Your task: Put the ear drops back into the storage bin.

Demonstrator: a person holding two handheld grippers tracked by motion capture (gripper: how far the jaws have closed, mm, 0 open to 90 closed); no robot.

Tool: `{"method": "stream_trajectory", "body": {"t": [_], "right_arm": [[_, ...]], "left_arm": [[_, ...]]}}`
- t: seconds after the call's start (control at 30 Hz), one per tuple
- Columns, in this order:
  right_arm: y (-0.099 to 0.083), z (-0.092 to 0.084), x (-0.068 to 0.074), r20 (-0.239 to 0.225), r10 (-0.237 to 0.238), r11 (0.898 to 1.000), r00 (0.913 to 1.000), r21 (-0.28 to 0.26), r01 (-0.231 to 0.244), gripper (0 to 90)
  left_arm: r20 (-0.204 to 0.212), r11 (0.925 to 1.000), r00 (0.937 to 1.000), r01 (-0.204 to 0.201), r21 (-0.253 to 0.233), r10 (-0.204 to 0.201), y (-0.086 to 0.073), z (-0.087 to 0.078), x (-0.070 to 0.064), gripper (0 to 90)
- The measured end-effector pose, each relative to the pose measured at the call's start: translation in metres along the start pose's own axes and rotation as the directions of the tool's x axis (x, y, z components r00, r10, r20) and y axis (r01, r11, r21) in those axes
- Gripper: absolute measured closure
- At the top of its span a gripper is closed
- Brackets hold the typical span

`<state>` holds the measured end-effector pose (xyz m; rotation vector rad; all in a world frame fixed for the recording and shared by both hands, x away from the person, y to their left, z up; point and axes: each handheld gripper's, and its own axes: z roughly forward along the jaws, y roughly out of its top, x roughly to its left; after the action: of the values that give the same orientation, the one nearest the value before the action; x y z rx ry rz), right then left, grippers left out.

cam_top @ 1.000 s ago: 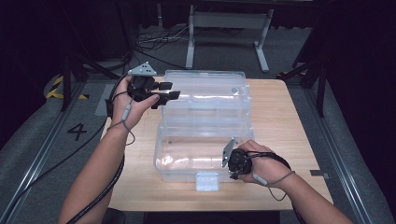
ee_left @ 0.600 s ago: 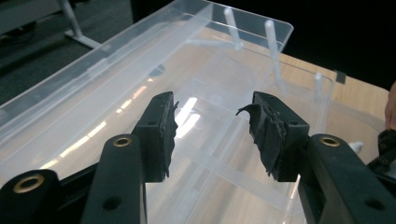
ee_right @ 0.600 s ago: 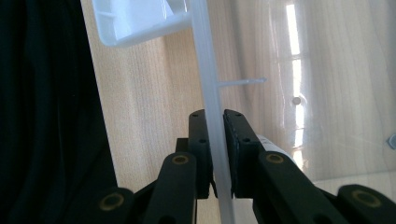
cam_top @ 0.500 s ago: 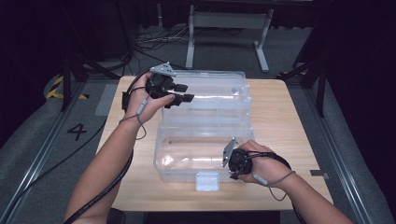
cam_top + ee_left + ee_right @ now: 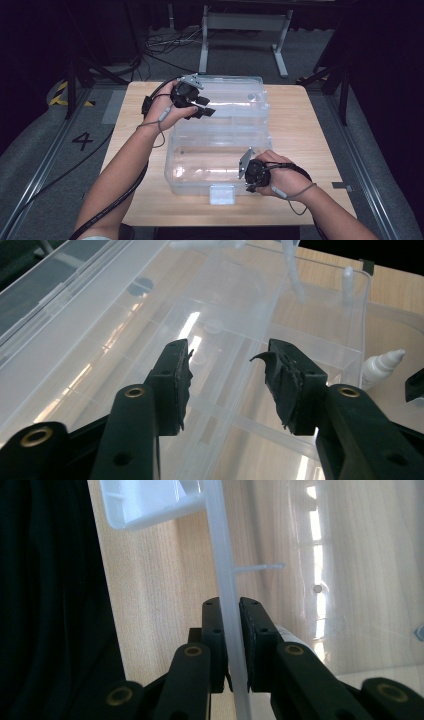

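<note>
Left tongs have shifted rightward since the earlier frame, from the far-left corner to above the clear plastic compartment box; jaws have just been closing, yet stand spread with nothing between them. Right tongs unmoved, pinching the box's near wall. Box sits mid wooden desk, lid open. Small white dropper bottle, apparently inside a compartment.

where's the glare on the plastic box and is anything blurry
High view: soft sheen on the open box, dark surroundings. Left gripper view: bright streaks on the lid; left gripper sharp. Right gripper view: glare at right; right gripper clamps the slightly soft wall.
</note>
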<state>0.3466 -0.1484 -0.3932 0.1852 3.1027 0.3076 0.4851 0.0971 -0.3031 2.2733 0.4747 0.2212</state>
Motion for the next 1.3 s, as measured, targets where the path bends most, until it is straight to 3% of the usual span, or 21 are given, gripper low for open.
{"method": "stream_trajectory", "body": {"t": [0.27,0.3,0.33,0.43,0.93,1.3], "right_arm": [[0.000,0.000,0.000,0.000,0.001,1.000,1.0000,-0.003,-0.001,82.1],[0.000,0.000,0.000,-0.002,-0.001,1.000,1.0000,-0.005,0.001,82.1],[0.000,0.000,0.000,-0.001,-0.002,1.000,1.0000,-0.005,0.002,82.1],[0.000,0.000,0.000,0.000,0.000,1.000,1.0000,-0.008,0.000,82.2],[-0.001,0.001,0.000,-0.004,0.008,1.000,1.0000,-0.013,-0.008,82.1],[-0.002,0.001,0.000,-0.008,0.010,1.000,0.9999,-0.015,-0.011,82.1]], "left_arm": [[-0.002,0.9974,0.9981,-0.062,0.037,0.062,0.002,0.010,-0.005,64.0],[0.021,0.9982,0.9990,-0.040,0.045,0.039,0.003,0.009,-0.006,70.2],[0.027,0.9984,0.9988,-0.042,0.037,0.041,0.004,0.010,-0.007,75.3],[0.023,0.9977,0.9985,-0.052,0.044,0.051,0.005,0.011,-0.009,78.0],[0.044,0.9986,0.9986,-0.031,0.042,0.029,0.003,0.008,-0.016,83.1],[0.052,0.9965,0.9961,-0.074,0.039,0.072,0.002,-0.004,-0.035,84.2]]}}
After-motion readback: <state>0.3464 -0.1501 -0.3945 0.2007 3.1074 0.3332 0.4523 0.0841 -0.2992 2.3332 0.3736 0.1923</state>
